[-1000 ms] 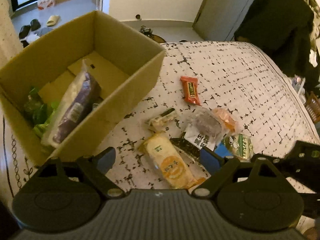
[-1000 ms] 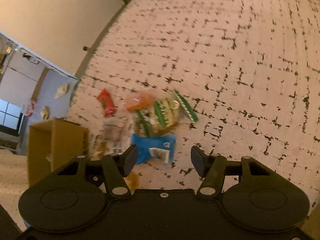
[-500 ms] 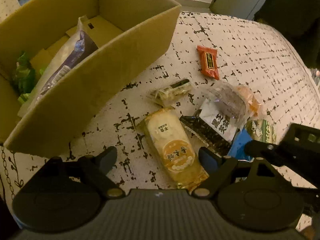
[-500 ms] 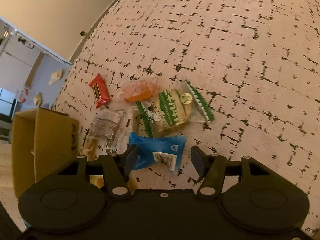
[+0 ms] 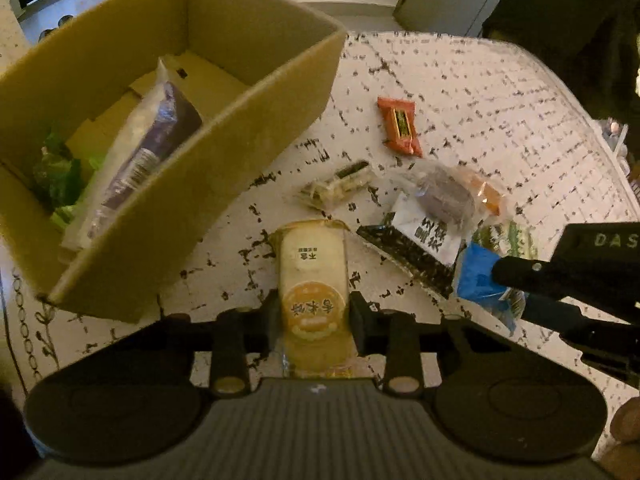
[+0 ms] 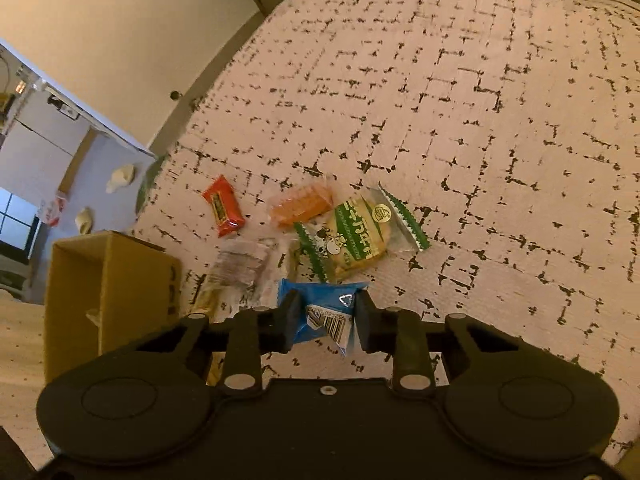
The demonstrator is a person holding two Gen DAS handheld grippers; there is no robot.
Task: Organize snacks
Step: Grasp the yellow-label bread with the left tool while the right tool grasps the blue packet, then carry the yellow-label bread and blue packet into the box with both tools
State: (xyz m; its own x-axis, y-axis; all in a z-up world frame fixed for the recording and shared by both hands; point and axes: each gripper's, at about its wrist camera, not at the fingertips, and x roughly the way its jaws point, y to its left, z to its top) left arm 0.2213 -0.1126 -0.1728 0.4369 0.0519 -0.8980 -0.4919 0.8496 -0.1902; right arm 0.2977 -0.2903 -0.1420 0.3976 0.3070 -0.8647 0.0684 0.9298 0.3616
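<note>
The left wrist view looks into the open cardboard box point(image 5: 248, 132) at far left: a long purple-and-clear packet point(image 5: 140, 164) leans inside it, one end high toward the far wall and the other low at the near side, with green wrappers point(image 5: 56, 176) in the near-left corner. None of that interior shows in the right wrist view, where only the box's outer walls point(image 6: 132, 280) appear at left.

Just right of the box, the left gripper point(image 5: 314, 312) has just been closing its fingers point(image 5: 360, 320), and they now clench the near end of the yellow rice-cracker pack point(image 5: 312, 272) – its long axis runs near to far, straight along the fingers, the far end on the patterned mattress point(image 5: 500, 92). Farther right lie a small clear-wrapped roll point(image 5: 336, 190), an orange-red bar point(image 5: 400, 126) pointing near to far, a clear bag with a dark round cake point(image 5: 444, 200) and a black-and-white packet point(image 5: 416, 252).

At right the right gripper point(image 6: 326, 318) has also just been closing; its fingers point(image 6: 290, 316) grasp the blue packet point(image 6: 320, 304) by its near part, barcode up, the packet slightly crumpled. Only the right wrist view shows clearly the green-and-white cookie pack point(image 6: 360, 236) – lying slantwise – and the orange wafer packet point(image 6: 300, 206) beyond it
</note>
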